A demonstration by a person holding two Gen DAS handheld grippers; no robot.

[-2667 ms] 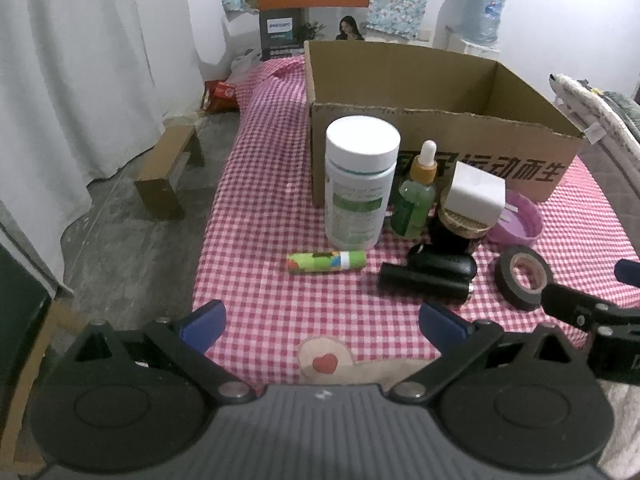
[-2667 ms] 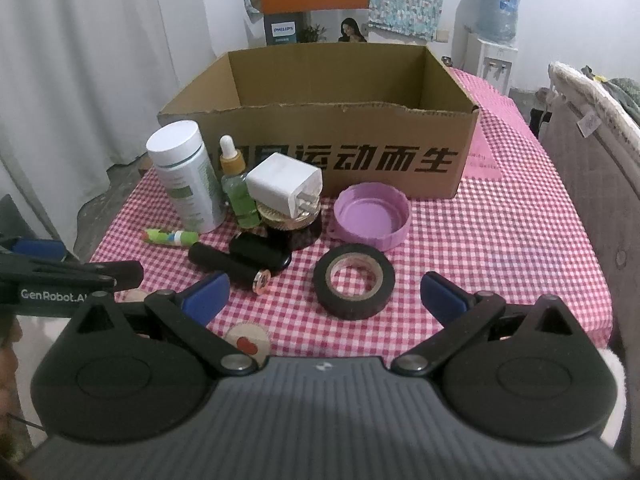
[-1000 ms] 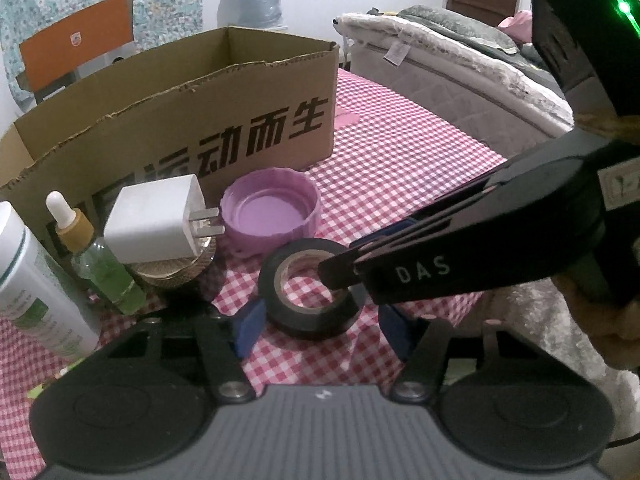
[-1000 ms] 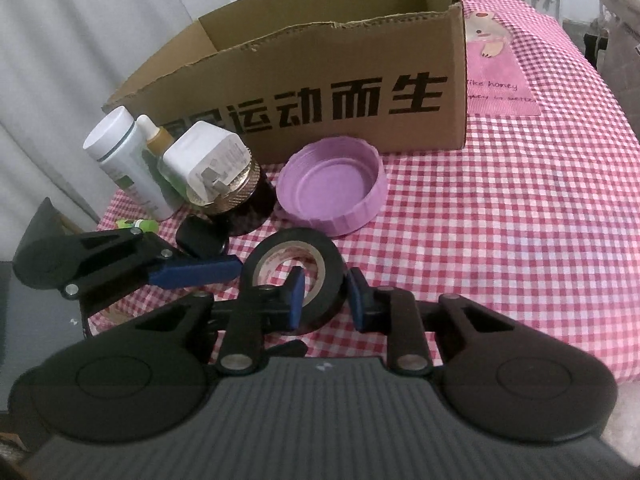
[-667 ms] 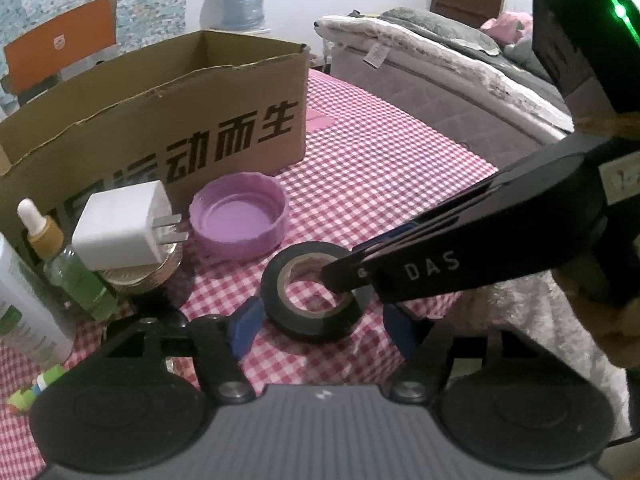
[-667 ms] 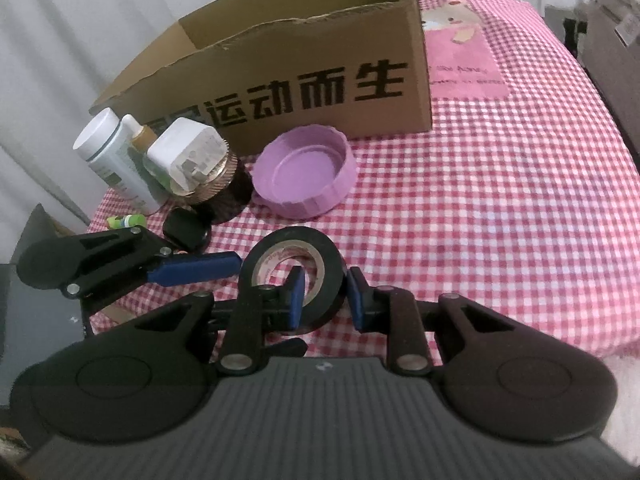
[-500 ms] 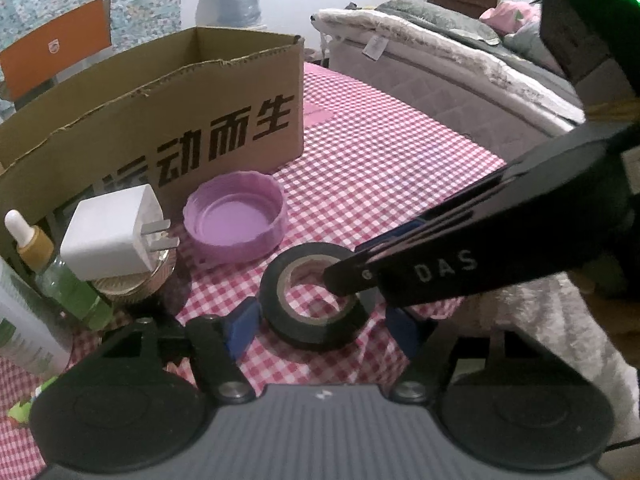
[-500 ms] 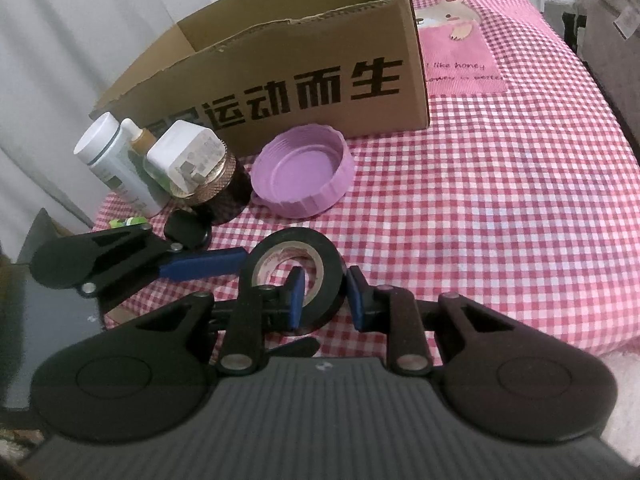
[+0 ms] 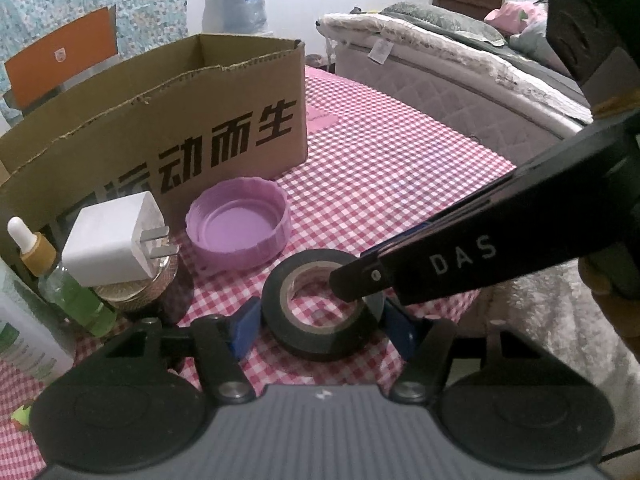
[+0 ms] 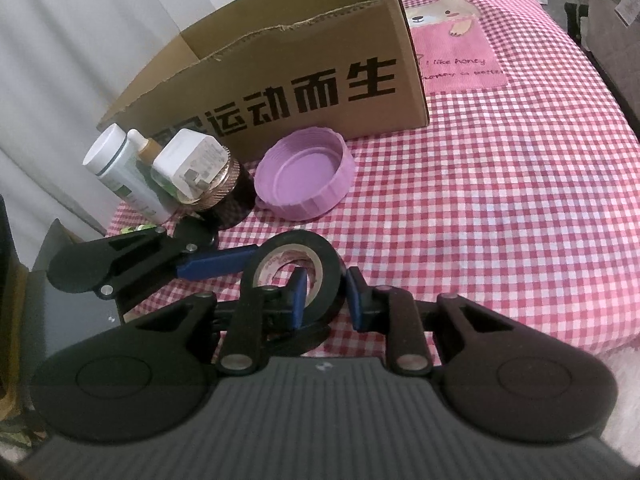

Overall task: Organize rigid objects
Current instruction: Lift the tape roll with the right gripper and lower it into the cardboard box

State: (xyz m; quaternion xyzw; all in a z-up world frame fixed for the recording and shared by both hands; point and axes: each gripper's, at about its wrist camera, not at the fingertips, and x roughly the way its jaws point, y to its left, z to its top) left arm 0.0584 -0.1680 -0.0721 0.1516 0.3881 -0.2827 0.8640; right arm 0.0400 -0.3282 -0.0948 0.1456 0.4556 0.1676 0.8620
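A black tape roll (image 9: 320,344) sits tilted on the checked cloth near the table's front edge. My right gripper (image 10: 324,294) is shut on the tape roll (image 10: 332,268), with one pad inside the hole and one outside. In the left wrist view its black finger (image 9: 360,280) reaches over the rim from the right. My left gripper (image 9: 322,326) straddles the whole roll, jaws closing, blue pads touching its left and right sides. Its near finger (image 10: 216,266) lies against the roll's left side; the other is hidden.
An open cardboard box (image 9: 160,128) stands behind. In front of it are a purple lid (image 9: 240,236), a white charger (image 9: 112,240) on a gold-capped jar (image 9: 136,284), a dropper bottle (image 9: 60,280) and a white bottle (image 10: 116,168). A bed (image 9: 440,64) is at the right.
Both grippers came in from the table's edge to the tape roll. Over the last second the right one stayed clamped on its wall; the left pads widened, then drew in against it.
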